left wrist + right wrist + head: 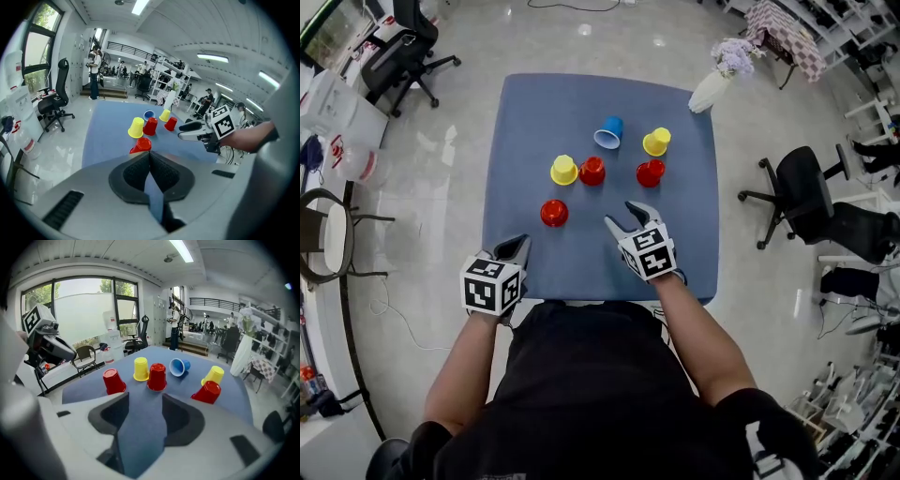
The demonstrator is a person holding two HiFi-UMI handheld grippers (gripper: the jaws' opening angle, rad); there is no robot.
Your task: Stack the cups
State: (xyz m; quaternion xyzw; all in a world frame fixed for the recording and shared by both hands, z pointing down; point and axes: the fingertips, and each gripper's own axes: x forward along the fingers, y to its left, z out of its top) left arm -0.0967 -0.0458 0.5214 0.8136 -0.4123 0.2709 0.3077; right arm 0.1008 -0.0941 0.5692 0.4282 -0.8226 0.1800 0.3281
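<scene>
Six cups stand on the blue table (516, 122). A blue cup (608, 132) lies on its side at the back. Upside down are two yellow cups (656, 142) (563, 170) and three red cups (592, 171) (651, 172) (553, 213). My left gripper (516, 247) is shut and empty at the table's near left edge, a little short of the nearest red cup (142, 145). My right gripper (626, 217) is open and empty over the near middle, short of the cups. In the right gripper view the red cup (157, 377) and yellow cup (140, 369) lie ahead of the open jaws.
A white vase with flowers (717, 75) stands by the table's far right corner. Office chairs (802, 202) (403, 52) stand on the floor right and far left. A round chair (328, 234) is at the left.
</scene>
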